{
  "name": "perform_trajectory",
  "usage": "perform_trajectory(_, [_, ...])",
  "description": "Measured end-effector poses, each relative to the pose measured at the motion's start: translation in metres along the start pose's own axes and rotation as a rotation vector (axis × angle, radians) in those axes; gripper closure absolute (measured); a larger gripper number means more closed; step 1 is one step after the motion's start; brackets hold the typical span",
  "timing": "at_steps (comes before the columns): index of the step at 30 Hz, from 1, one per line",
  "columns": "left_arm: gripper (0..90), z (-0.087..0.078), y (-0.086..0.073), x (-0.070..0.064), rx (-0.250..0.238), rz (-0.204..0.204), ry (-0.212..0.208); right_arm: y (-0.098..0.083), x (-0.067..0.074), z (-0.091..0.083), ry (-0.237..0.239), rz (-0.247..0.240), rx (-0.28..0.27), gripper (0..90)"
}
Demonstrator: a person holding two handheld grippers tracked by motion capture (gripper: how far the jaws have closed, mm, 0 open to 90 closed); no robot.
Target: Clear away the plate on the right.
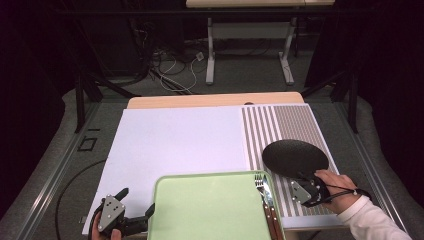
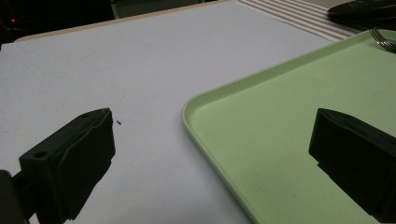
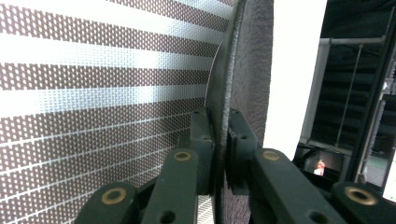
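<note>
A black round plate [image 1: 295, 157] lies on the striped placemat [image 1: 280, 125] at the right. My right gripper [image 1: 306, 186] is shut on its near rim. In the right gripper view the two jaws [image 3: 220, 116] pinch the plate's edge [image 3: 252, 70] above the placemat [image 3: 93, 93]. A light green tray [image 1: 210, 210] sits at the table's front, with a fork [image 1: 261, 182] and another wooden-handled utensil [image 1: 272, 215] along its right side. My left gripper [image 1: 136, 200] is open at the tray's left edge. Its jaws [image 2: 215, 126] straddle the tray's rim [image 2: 201, 100].
A white sheet [image 1: 175, 140] covers the left and middle of the table. The fork's tines [image 2: 385, 43] and the plate [image 2: 364, 11] show far off in the left gripper view. Table legs and cables stand on the floor beyond.
</note>
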State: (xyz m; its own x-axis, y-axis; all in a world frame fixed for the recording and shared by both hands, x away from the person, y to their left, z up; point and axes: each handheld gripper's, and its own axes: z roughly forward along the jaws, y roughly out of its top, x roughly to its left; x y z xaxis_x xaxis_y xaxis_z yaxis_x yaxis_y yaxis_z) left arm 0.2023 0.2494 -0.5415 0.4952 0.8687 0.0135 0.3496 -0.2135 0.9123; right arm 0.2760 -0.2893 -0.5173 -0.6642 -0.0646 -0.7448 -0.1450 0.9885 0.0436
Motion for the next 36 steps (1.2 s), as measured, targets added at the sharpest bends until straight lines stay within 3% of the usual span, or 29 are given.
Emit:
perform_trajectory(2, [0.5, 0.000, 0.000, 0.000, -0.001, 0.000, 0.001, 0.000, 0.001, -0.001, 0.011, 0.016, 0.022, 84.5])
perform_trajectory(4, [0.5, 0.000, 0.000, 0.000, -0.001, 0.000, 0.002, 0.000, -0.001, -0.002, -0.006, -0.004, 0.018, 84.7])
perform_trajectory(7, [0.5, 0.000, 0.000, 0.000, -0.001, 0.001, 0.002, 0.000, 0.000, -0.001, -0.008, 0.010, 0.013, 84.9])
perform_trajectory(9, [0.5, 0.000, 0.000, 0.000, 0.001, 0.000, 0.002, 0.000, 0.000, -0.003, -0.013, 0.005, 0.037, 84.9])
perform_trajectory(10, [0.5, 0.000, 0.000, 0.000, 0.001, 0.000, 0.003, 0.000, 0.000, -0.002, -0.019, 0.011, 0.013, 85.0])
perform_trajectory(15, [0.5, 0.000, 0.000, 0.001, 0.001, 0.002, 0.002, 0.000, 0.000, -0.001, -0.030, -0.010, 0.009, 85.1])
perform_trajectory(18, [0.5, 0.000, 0.000, 0.001, 0.000, -0.001, 0.002, -0.001, 0.000, -0.002, -0.023, 0.018, 0.011, 85.1])
perform_trajectory(19, [0.5, 0.000, 0.000, 0.001, 0.000, -0.001, 0.003, 0.000, -0.002, -0.004, -0.020, 0.007, 0.026, 85.1])
perform_trajectory(20, [0.5, 0.000, 0.000, 0.001, 0.002, 0.001, 0.005, 0.000, -0.003, -0.004, -0.031, 0.012, 0.004, 85.1])
perform_trajectory(28, [0.5, 0.000, 0.000, 0.001, -0.001, -0.003, 0.002, 0.011, -0.017, -0.030, -0.108, 0.002, -0.031, 85.0])
perform_trajectory(30, [0.5, 0.000, 0.000, 0.001, -0.002, -0.005, 0.003, 0.013, -0.020, -0.037, -0.115, 0.022, -0.037, 85.0])
perform_trajectory(36, [0.5, 0.000, 0.000, 0.001, -0.003, -0.011, 0.003, 0.021, -0.024, -0.044, -0.128, -0.009, -0.056, 84.9])
